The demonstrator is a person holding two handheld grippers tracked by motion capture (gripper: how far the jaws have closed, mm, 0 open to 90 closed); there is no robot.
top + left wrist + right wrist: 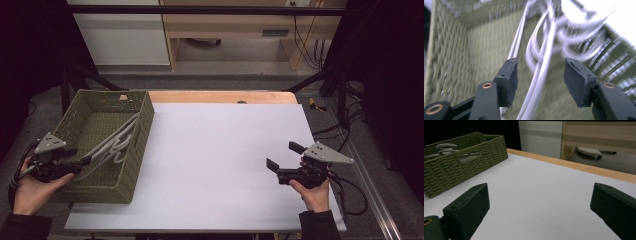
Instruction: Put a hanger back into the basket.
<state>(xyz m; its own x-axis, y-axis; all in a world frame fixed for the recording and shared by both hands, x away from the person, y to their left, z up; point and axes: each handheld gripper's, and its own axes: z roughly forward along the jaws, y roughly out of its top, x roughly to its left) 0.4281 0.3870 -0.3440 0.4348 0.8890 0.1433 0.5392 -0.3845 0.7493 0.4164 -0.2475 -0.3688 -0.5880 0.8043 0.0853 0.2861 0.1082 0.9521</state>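
Note:
A green woven basket (146, 120) stands at the table's left and holds a bunch of white clothes hangers (114, 142) lying slanted along it. My left gripper (80, 162) reaches over the basket's near left wall. In the left gripper view its jaws stand apart on either side of the hangers' (540, 77) straight wires, and the pads do not press on them. My right gripper (281, 155) hovers over the white sheet at the right, jaws wide open with nothing between them (539, 200). The right gripper view has the basket (471, 157) at far left.
A white sheet (215, 165) covers the tabletop, with a wooden edge (220, 96) at the back. Black frame bars (320, 75) stand behind and to the sides. Cables (350, 195) trail off the right edge. A cabinet (120, 35) and shelving sit beyond the table.

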